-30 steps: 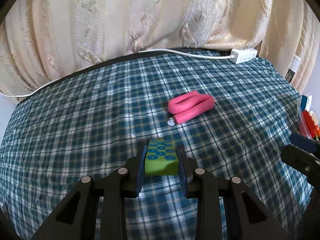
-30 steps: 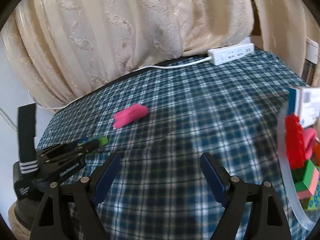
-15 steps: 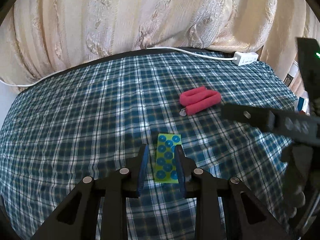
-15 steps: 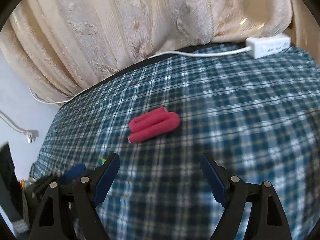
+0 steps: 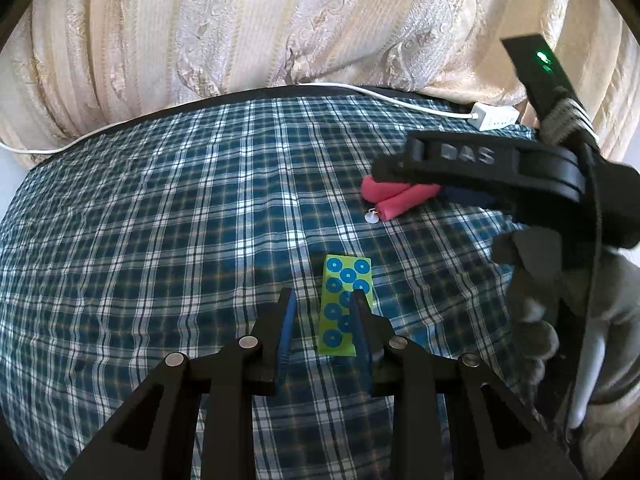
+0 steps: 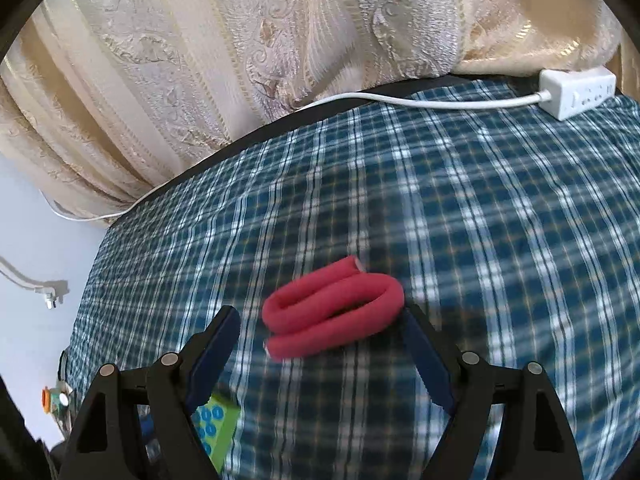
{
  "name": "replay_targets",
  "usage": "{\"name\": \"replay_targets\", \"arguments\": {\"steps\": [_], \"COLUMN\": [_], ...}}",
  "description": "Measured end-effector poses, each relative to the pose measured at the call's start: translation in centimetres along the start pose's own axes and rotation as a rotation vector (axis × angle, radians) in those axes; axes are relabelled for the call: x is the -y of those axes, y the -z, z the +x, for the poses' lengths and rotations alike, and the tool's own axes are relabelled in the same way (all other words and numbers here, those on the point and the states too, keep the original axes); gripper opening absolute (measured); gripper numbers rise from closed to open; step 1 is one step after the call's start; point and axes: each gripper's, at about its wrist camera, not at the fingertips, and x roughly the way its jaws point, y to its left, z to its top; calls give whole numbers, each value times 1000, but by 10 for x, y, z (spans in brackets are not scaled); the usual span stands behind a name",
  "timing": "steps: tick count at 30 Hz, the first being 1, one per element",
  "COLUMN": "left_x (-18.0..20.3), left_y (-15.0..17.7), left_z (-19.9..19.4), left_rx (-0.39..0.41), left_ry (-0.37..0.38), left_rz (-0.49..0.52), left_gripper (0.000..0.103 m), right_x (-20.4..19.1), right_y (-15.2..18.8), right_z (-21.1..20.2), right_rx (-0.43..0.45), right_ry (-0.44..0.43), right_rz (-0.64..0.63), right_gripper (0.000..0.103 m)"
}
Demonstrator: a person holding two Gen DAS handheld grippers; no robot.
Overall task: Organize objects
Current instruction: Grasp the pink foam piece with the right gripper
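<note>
Blue-padded left claw point(image 5: 322, 312) stands narrow and empty above the tabletop point(image 5: 160, 240) — the green block point(image 5: 345, 305) lies flat on the plaid cloth, its right half hidden behind the right finger point(image 5: 360, 320); contact cannot be told. Right claw point(image 6: 320, 340) spread wide, nothing pinched; the folded pink foam roll point(image 6: 334, 320) lies on the cloth between its fingers, its bend just beside the right one. A gloved hand point(image 5: 560, 320) carries the right claw. At the far edge — white power strip point(image 6: 576, 92), cord, cream curtain point(image 6: 280, 40).
</note>
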Motion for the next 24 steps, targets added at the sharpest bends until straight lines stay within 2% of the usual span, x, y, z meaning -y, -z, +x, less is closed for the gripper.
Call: {"name": "replay_targets", "arguments": {"steps": [4,17,24], "left_x": [-1,-7,-6], "left_y": [0,2,3], "left_z": [2,-2,-2], "left_rx": [-9,-15,-20], "left_ry": [-8,-19,-19], "left_rz": [-11,-53,-60], "left_gripper": [29,30,30], "right_x": [-11,-40,-32], "right_y": [-4,0,7], "right_z": [8,26,18], "right_rx": [7,24,29], "right_ry": [24,199,213], "right_rz": [-42,-246,-261], "right_gripper": [86,85,82]}}
